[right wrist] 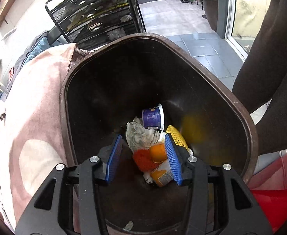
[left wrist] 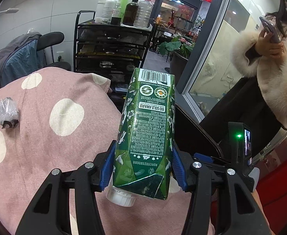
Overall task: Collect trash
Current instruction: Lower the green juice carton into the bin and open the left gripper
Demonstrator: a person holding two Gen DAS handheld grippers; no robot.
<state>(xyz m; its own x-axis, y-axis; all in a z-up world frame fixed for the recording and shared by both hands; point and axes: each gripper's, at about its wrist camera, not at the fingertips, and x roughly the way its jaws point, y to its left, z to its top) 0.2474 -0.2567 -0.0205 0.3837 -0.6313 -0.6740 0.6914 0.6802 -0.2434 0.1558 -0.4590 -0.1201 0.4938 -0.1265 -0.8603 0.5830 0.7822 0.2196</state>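
My left gripper (left wrist: pixel 142 168) is shut on a green drink carton (left wrist: pixel 149 129) with a white screw cap, held upside down above a pink spotted cloth (left wrist: pixel 51 137). A crumpled clear plastic wrapper (left wrist: pixel 7 114) lies on the cloth at the far left. My right gripper (right wrist: pixel 143 156) is open and empty over the mouth of a dark brown trash bin (right wrist: pixel 241 107). Inside the bin lie a purple cup (right wrist: pixel 153 117), crumpled paper (right wrist: pixel 141 135), orange and yellow foam nets and an orange packet (right wrist: pixel 161 174).
A black mesh drawer cart (left wrist: pixel 110 45) with several bottles on top stands behind the cloth. A person in a fur coat (left wrist: pixel 270 74) stands at the right holding a phone. A chair with clothes (left wrist: pixel 12 56) is at the left. The right gripper's body (left wrist: pixel 239 146) is beside the carton.
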